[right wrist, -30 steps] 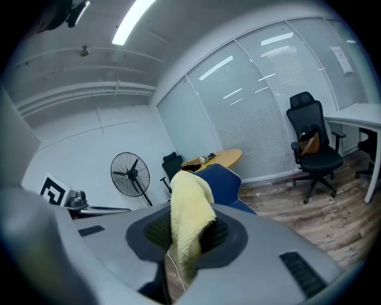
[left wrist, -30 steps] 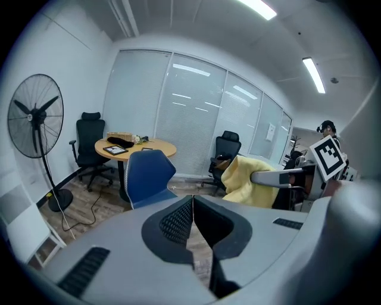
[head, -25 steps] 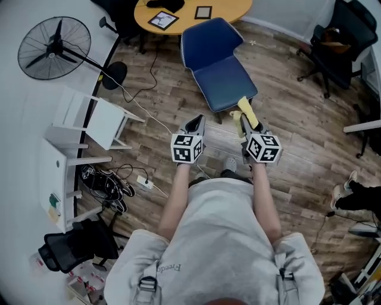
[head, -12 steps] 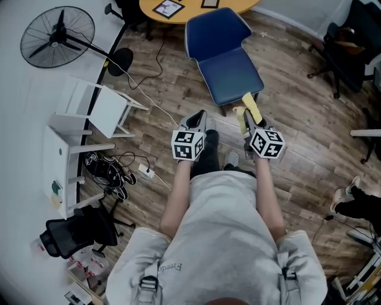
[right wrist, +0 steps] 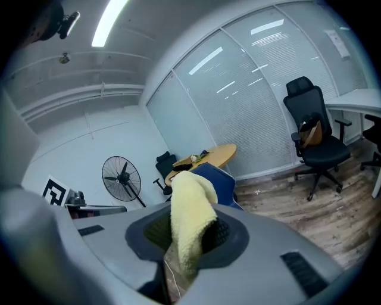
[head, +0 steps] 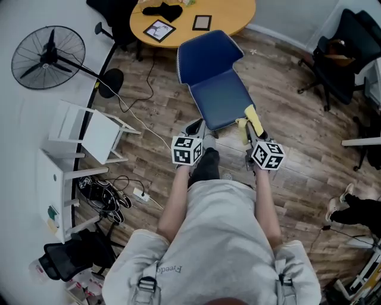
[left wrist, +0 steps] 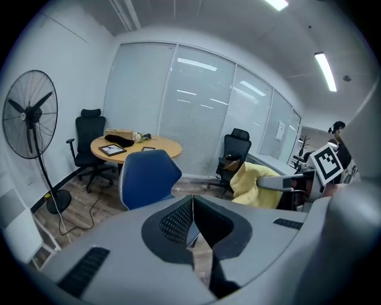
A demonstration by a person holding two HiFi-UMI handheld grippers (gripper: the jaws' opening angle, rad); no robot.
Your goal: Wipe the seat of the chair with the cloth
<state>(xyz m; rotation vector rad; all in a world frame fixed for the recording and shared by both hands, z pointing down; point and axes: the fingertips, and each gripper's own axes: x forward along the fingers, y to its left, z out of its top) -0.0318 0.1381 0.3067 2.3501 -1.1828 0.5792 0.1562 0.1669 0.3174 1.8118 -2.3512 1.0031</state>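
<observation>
Wooden floor separates me from the chair at twelve o'clock, its seat not yet wiped, I judge; my right tool pinches the cloth, my left tool is pressed together, empty.

Bare wooden floor is lying open before the blue chair, leaving its seat reachable from the front and right. The round desk is standing close behind its backrest; a white shelf unit and a fan are standing well off leftward.
</observation>
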